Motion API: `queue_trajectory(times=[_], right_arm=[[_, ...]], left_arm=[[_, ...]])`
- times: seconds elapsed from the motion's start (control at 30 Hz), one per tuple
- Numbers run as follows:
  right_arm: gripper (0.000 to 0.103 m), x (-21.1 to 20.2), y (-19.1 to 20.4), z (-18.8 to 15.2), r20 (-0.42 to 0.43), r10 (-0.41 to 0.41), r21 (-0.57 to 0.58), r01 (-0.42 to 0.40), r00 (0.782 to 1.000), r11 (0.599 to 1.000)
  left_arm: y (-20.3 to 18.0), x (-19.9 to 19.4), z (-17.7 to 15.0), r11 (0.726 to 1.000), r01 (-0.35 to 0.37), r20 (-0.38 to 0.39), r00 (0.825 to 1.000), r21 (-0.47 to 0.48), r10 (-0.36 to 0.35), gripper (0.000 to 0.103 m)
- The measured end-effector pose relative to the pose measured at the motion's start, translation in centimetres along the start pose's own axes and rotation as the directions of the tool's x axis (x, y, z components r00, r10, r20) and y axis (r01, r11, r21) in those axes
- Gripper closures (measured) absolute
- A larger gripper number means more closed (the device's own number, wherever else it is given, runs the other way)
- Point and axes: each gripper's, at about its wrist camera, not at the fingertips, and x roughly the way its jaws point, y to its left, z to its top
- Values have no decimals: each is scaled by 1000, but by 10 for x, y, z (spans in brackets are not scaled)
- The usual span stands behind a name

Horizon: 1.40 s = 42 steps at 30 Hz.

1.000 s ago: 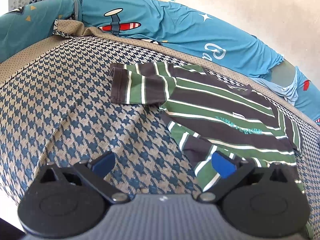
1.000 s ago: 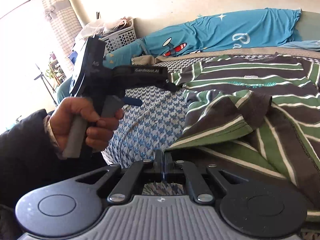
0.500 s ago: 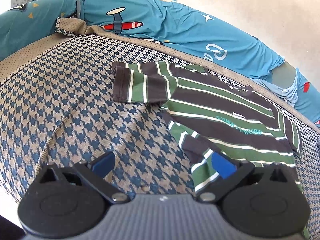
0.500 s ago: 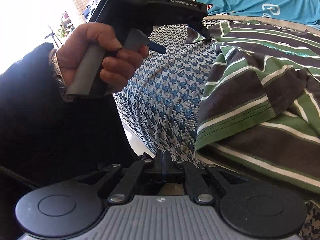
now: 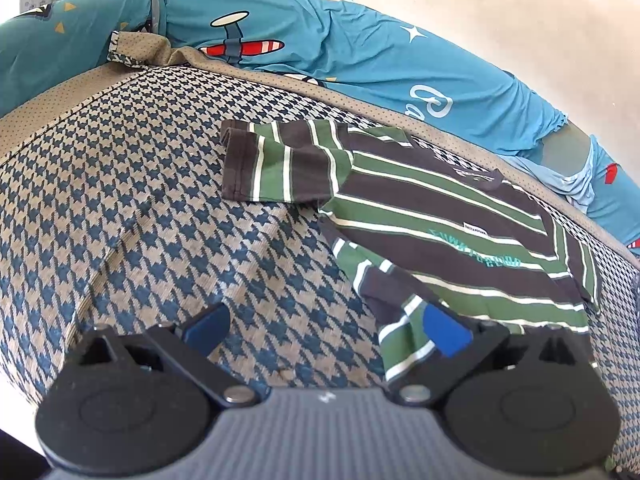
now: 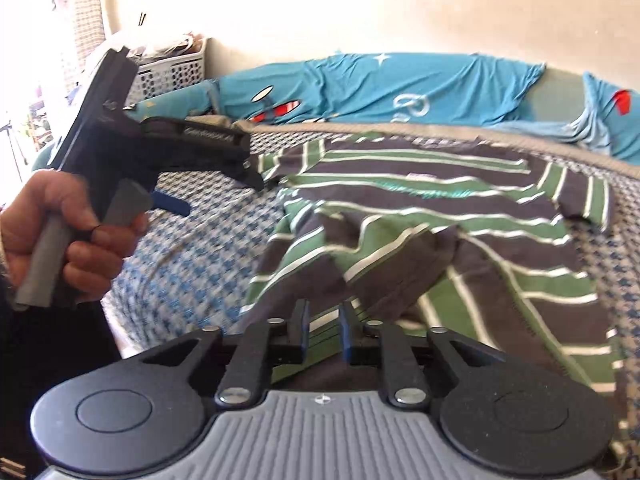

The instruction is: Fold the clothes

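Note:
A brown, green and white striped t-shirt (image 5: 440, 216) lies on the houndstooth bed cover (image 5: 160, 220), chest print up, its lower part bunched and folded over (image 6: 400, 264). My left gripper (image 5: 326, 330) hangs open and wide over the cover, its right pad (image 5: 444, 332) above the shirt's near hem. In the right wrist view a hand (image 6: 68, 232) holds that left gripper (image 6: 214, 194) left of the shirt. My right gripper (image 6: 323, 330) sits low at the bunched hem. Its jaws are opening with a narrow gap, and striped cloth shows between the pads without being pinched.
Blue cartoon-print bedding (image 5: 360, 60) lies along the wall behind the shirt. A white perforated basket (image 6: 168, 76) stands at the back left. The bed's edge drops off at the left (image 6: 116, 320), where a dark sleeve is.
The right gripper's jaws, shut before, now stand slightly apart. Its view dipped to the bed's edge and swung back up to the shirt. The left gripper stayed put.

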Motion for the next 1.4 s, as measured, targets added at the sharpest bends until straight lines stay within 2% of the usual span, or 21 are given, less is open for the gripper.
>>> queue_trajectory(times=[0.03, 0.13, 0.4, 0.53, 0.6, 0.8, 0.97, 1.13, 1.27, 1.4], right_arm=[[74, 0, 1, 1, 4, -15, -16, 15, 1000, 1000], [70, 6, 3, 1, -2, -49, -67, 49, 999, 997], [70, 34, 4, -2, -58, -94, -144, 85, 994, 986], [84, 37, 8, -7, -62, -99, -181, 87, 993, 980], [87, 37, 10, -8, -59, -101, -192, 88, 993, 977], [89, 36, 8, -6, -65, -96, -177, 83, 993, 981], [88, 32, 13, -9, -56, -134, -220, 118, 989, 968], [89, 32, 7, -7, -67, -110, -166, 97, 992, 981], [93, 29, 12, -4, -80, -104, -170, 89, 991, 981], [94, 15, 21, 7, -88, -17, -133, 5, 996, 991]], left_arm=[[0, 0, 0, 1000, 1, -2, 1000, 2, -1, 0], [0, 0, -1, 1000, 6, -6, 1000, 6, -6, 0], [4, 0, 1, 1000, 2, -5, 1000, -4, -2, 0], [5, 0, 1, 1000, 0, -4, 1000, -10, 0, 0], [4, 0, 1, 1000, 0, -6, 1000, -12, 0, 0], [2, -2, 0, 1000, -4, 1, 1000, -15, 4, 0], [5, -3, 2, 999, -3, -1, 1000, -37, 3, 0], [4, -4, 2, 1000, -3, 3, 1000, -30, 3, 0], [8, -7, 4, 999, -13, 15, 1000, -47, 14, 0], [13, -9, 6, 997, -41, 22, 999, -66, 42, 0]])
